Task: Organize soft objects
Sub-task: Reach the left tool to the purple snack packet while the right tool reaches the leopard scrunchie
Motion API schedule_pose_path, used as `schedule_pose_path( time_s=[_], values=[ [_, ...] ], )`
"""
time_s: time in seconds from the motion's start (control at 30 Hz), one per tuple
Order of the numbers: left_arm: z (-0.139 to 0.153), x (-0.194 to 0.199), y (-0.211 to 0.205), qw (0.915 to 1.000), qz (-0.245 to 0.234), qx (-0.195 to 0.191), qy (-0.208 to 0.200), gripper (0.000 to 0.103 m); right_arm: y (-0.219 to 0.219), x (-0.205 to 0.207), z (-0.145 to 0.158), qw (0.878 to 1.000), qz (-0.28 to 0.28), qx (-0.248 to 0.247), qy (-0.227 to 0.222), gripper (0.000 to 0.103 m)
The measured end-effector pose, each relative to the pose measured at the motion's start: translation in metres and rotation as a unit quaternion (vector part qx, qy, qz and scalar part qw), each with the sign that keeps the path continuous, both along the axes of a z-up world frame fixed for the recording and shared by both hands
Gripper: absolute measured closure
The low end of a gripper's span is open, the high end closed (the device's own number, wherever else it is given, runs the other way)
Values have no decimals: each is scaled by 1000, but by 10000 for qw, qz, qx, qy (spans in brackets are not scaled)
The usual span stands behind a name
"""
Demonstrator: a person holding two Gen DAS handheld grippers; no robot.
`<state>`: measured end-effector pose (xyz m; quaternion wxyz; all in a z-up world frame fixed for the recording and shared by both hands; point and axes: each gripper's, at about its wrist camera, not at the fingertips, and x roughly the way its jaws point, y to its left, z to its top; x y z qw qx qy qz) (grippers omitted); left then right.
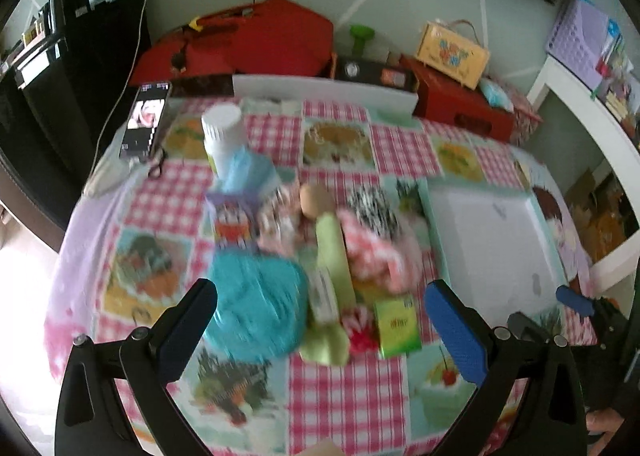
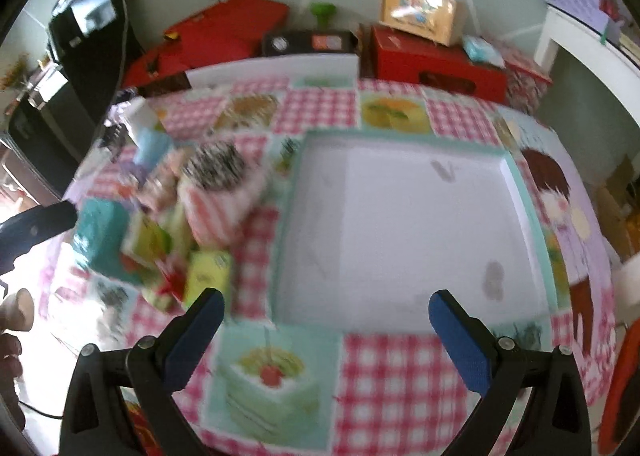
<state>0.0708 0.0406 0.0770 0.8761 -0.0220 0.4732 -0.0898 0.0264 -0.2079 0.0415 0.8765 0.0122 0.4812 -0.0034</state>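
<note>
My left gripper (image 1: 320, 312) has its jaws spread wide and holds nothing. Straight ahead of them lies the heap of soft things on the checked tabletop (image 1: 344, 388). A teal ball of yarn (image 1: 256, 308) sits just inside the left jaw, and I cannot tell whether it touches. Between the jaws, a little further out, a long pale green cloth (image 1: 332, 252) runs away from me, with a wooden knob (image 1: 314, 198) at its far end. Beside it, toward the right jaw, is a small green box (image 1: 396, 324), and a red and white pompom (image 1: 358, 326) lies between the box and the cloth. Beyond those sit a pink striped pouch (image 1: 368, 252) and a black and white fuzzy thing (image 1: 372, 204). Further ahead and to the left stands a white bottle (image 1: 224, 132) with a blue label, blurred.

My right gripper (image 2: 326, 316) is also released, jaws wide apart and empty. Directly ahead of them is the white tray (image 2: 404, 224) with a mint rim, nothing soft in it. The heap, with the yarn (image 2: 102, 234) and pouch (image 2: 218, 212), is off beyond the left jaw, outside the tray. Both views are smeared, so finer detail is lost to me.
</note>
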Motion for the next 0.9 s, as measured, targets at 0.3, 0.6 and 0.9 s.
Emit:
schedule_pose_path(
  time_s=[0.3,0.6,0.9],
  values=[
    [9,41,27,10000,61,18,35,0,44,35,12,9971,669,278,-217,0],
    [-15,81,48,9973,233,402,562,0,66,69,5,9939,1070,227,-174,0],
    [-42,116,52,9902,255,733,1158,0,82,110,-14,9909,1293,368,47,11]
  ],
)
